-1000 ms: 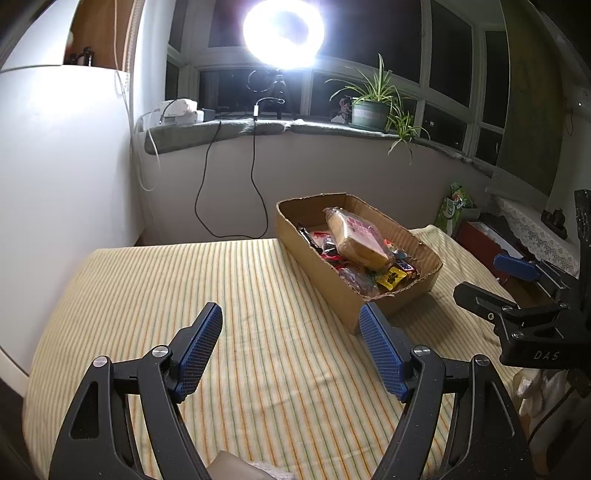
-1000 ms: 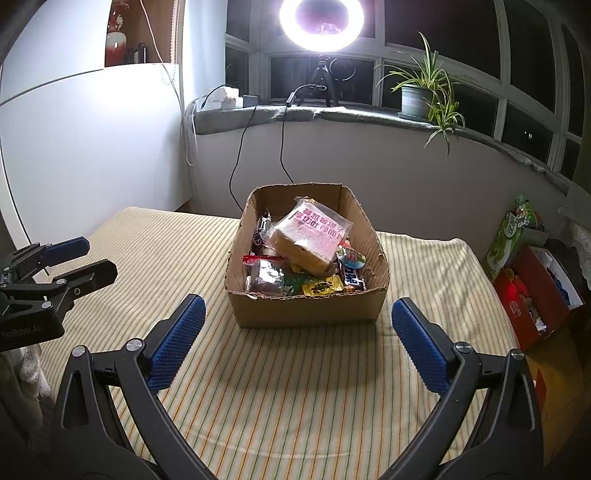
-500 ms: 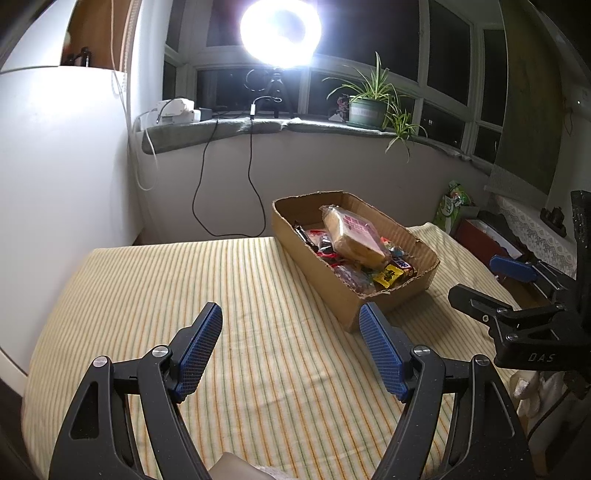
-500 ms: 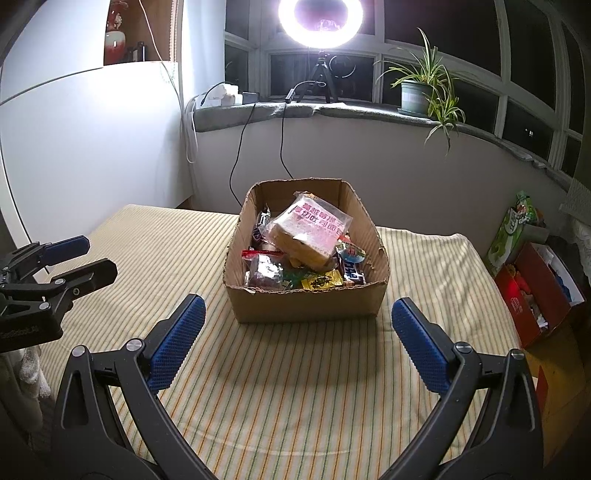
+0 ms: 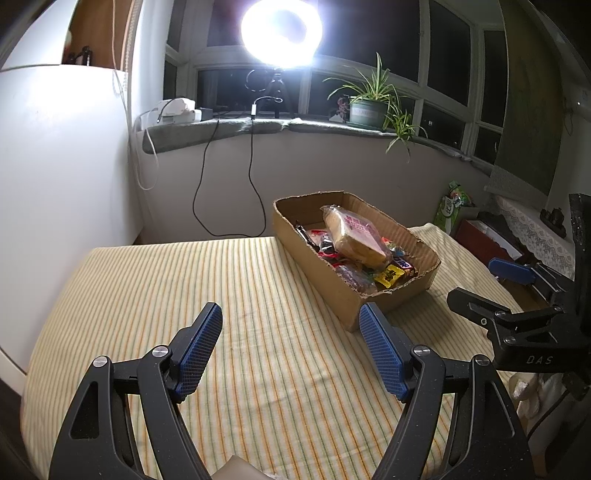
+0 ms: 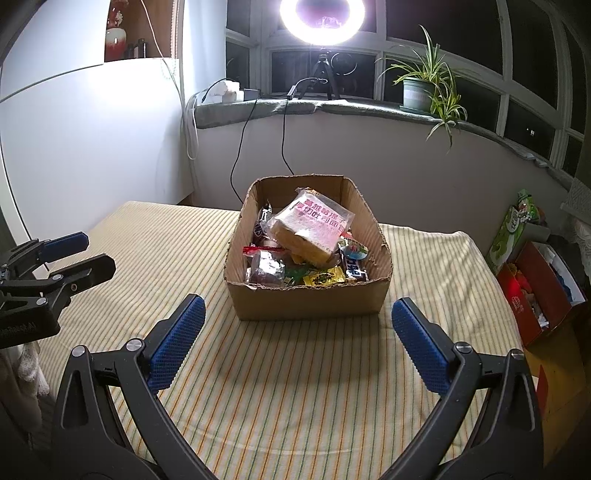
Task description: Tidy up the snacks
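Observation:
A brown cardboard box [image 6: 310, 302] [image 5: 314, 254] stands on the striped cloth, full of snack packets. On top lies a bagged loaf of sliced bread [image 6: 308, 230] [image 5: 354, 236]; a yellow packet [image 6: 323, 277] and a blue bar [image 6: 354, 267] lie near the front wall. My right gripper [image 6: 295, 321] is open just in front of the box, nothing between its blue pads. My left gripper [image 5: 291, 330] is open over bare cloth, left of the box and apart from it. Each gripper shows at the edge of the other's view: the left gripper [image 6: 70, 254], the right gripper [image 5: 484, 284].
The yellow striped cloth [image 6: 295, 387] covers the whole surface. On the floor to the right are a red box [image 6: 535, 295] and a green bag [image 6: 513, 229]. A ring light [image 6: 321, 18], cables and a potted plant [image 6: 417, 92] are at the window sill behind.
Nothing has moved on the cloth. The box has only shifted slightly in both views.

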The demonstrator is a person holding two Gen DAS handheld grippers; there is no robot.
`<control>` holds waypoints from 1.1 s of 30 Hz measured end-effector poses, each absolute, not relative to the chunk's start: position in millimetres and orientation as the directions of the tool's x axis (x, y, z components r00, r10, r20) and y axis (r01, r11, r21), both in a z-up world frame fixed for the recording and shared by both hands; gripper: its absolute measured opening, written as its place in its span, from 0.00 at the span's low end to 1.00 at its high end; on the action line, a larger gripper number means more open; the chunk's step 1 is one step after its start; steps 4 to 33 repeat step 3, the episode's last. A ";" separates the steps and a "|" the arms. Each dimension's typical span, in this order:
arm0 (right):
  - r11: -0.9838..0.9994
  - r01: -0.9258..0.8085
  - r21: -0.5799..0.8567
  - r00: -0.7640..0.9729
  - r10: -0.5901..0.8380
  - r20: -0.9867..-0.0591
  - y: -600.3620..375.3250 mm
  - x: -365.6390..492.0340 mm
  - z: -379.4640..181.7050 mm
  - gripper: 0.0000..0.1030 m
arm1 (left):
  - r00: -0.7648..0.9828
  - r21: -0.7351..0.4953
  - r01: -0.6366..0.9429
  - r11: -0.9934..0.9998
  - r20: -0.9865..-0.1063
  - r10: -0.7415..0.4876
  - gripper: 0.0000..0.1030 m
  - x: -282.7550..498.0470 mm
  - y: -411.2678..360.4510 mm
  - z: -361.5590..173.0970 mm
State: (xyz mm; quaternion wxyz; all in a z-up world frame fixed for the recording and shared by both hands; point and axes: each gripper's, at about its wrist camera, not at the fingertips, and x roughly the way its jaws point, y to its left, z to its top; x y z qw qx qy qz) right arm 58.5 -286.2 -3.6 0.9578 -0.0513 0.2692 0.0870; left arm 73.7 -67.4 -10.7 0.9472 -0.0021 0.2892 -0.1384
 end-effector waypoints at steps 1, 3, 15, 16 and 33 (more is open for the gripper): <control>0.980 -0.194 -0.052 0.840 0.139 -0.525 -286.2 58.8 -3.9 1.00 | 0.794 -0.084 0.260 0.962 -0.548 -0.262 0.75 73.8 -67.4 -10.9; 0.980 -0.194 -0.050 0.839 0.140 -0.526 -286.5 59.1 -3.8 1.00 | 0.792 -0.083 0.259 0.962 -0.551 -0.261 0.75 73.5 -67.4 -11.1; 0.980 -0.194 -0.050 0.839 0.140 -0.526 -286.5 59.1 -3.8 1.00 | 0.792 -0.083 0.259 0.962 -0.551 -0.261 0.75 73.5 -67.4 -11.1; 0.980 -0.194 -0.050 0.839 0.140 -0.526 -286.5 59.1 -3.8 1.00 | 0.792 -0.083 0.259 0.962 -0.551 -0.261 0.75 73.5 -67.4 -11.1; 0.980 -0.194 -0.050 0.839 0.140 -0.526 -286.5 59.1 -3.8 1.00 | 0.792 -0.083 0.259 0.962 -0.551 -0.261 0.75 73.5 -67.4 -11.1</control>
